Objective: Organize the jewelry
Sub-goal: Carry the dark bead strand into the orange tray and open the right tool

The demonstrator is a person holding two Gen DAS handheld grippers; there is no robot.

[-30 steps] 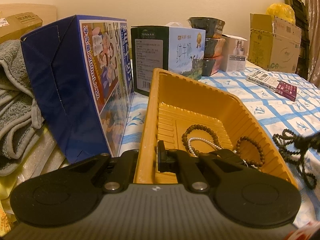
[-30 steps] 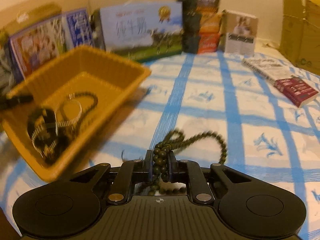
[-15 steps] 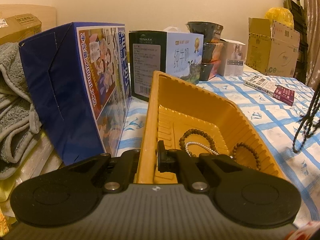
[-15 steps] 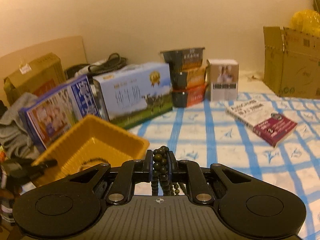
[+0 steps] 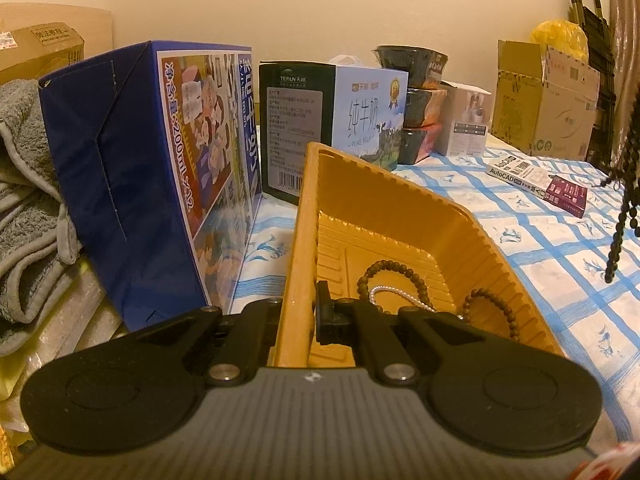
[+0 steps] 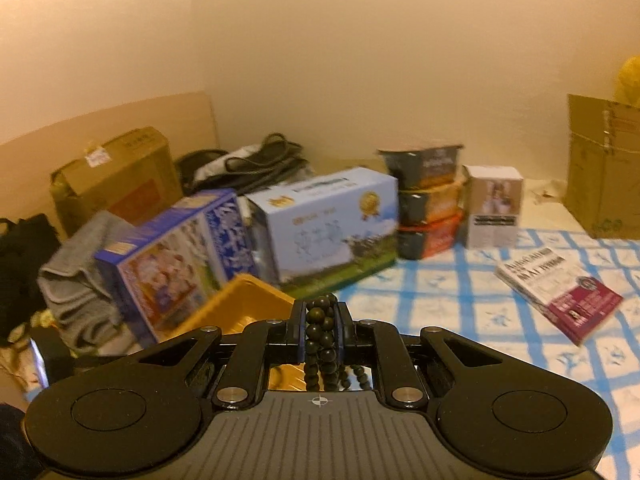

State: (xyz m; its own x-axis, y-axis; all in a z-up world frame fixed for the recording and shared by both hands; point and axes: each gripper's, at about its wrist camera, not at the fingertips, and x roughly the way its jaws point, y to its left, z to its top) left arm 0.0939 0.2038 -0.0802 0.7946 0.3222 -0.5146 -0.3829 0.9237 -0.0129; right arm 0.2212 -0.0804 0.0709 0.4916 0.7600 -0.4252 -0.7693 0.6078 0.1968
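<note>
Broadly, a bed or table under a blue-checked cloth [image 5: 560, 264] carries everything, with a blue carton [image 5: 132, 184] and a milk carton [image 5: 336, 124] standing at its back edge and a book [image 6: 560, 292] lying flat well to the right. Just in front of the cartons sits the yellow tray [image 5: 400, 208], tilted with one side wall raised. The left gripper [image 5: 298, 312] is clamped on that near side wall, one finger outside and one inside. Inside the tray, on its ribbed floor, lie a brown bead bracelet [image 5: 394, 276], a thin white bead strand [image 5: 390, 294] crossing it, and a second brown bracelet [image 5: 492, 308] close beside them. The right gripper [image 6: 321, 332] is pinched on a dark green bead necklace [image 6: 320, 336], several loops bunched between its fingers and hanging below. In the left wrist view those dangling strands show at the right edge, in the air above the cloth, probably clear of it, though the edge cuts them off.
</note>
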